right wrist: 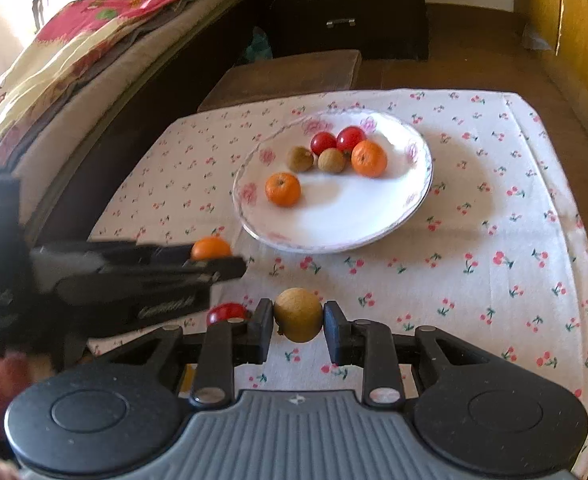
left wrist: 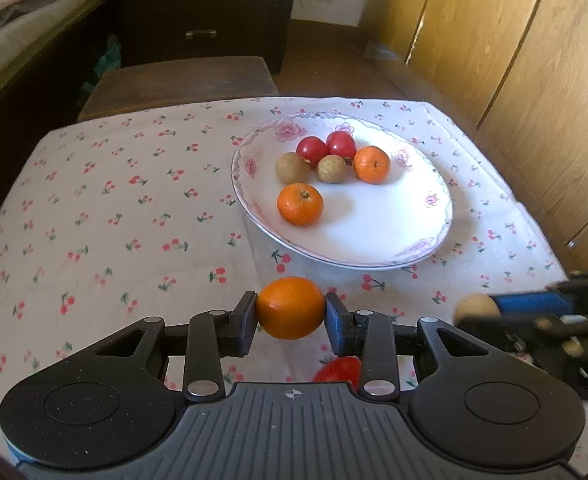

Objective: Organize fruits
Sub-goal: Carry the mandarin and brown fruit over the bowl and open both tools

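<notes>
1. Fruits are split between the grippers, the cloth and the plate (left wrist: 425, 216); the plate lies toward 12 o'clock of both grippers.
2. An orange (left wrist: 290, 307) is clamped between the fingers of the left gripper (left wrist: 290, 318), which are closed narrowly on its two sides. It seems to be held clear of the cloth (left wrist: 114, 216), at 6 o'clock of the plate, presumably for carrying to the plate.
3. A tomato (left wrist: 339, 368) is left on the cloth beneath the left gripper, partly hidden by it; it is judged not yet collected.
4. A longan (right wrist: 297, 314) is pinched between the fingers of the right gripper (right wrist: 298, 322), closed on it in the same way, at 6 o'clock of the plate and near its rim.
5. On the plate six fruits are seen, read left to right in the left wrist view: a longan at 9 o'clock, an orange at 7 o'clock set apart from the rest, two tomatoes at 11 o'clock touching each other, a second longan against them, and an orange at 1 o'clock.
6. The plate's half toward 5 o'clock is bare, so room for the held fruits is judged ample.
</notes>
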{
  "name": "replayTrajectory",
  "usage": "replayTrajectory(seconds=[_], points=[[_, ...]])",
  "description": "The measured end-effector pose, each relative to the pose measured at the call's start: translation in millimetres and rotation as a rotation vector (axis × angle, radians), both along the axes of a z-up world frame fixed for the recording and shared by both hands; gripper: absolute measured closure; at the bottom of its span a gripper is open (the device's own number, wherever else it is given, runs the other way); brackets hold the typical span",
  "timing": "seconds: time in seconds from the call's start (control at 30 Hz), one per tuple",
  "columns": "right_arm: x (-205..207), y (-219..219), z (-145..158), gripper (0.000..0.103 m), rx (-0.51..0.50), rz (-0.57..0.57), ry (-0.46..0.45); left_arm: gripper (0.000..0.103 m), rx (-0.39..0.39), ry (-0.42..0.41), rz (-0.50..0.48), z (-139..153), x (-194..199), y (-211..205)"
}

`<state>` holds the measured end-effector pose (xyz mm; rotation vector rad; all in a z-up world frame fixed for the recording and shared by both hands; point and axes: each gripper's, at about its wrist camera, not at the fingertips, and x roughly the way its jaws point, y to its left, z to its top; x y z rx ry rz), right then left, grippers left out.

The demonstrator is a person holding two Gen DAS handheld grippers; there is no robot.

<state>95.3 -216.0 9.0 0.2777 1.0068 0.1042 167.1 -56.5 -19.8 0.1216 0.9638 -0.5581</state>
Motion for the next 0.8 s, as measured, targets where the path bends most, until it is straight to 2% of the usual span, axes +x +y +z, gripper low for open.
replayTrajectory(seconds=[0.23,0.43,0.8], points=[[13.5,-12.7,9.9,0.074,-0.007,-0.047,-0.038,0.059,-0.09,-0.003,0.04,20.3,-0.5,-1.7],[36.5,-25.8,7.1,0.074,-0.02,-0.083,-0.037,0.059,-0.121,0.01,0.054,21.7,13.0,-23.1],[57.8,-39.7,0.1,0.073,-0.002,-0.122,-0.035,0.06,-0.11,0.024,0.111,15.9,27.8,-39.3]])
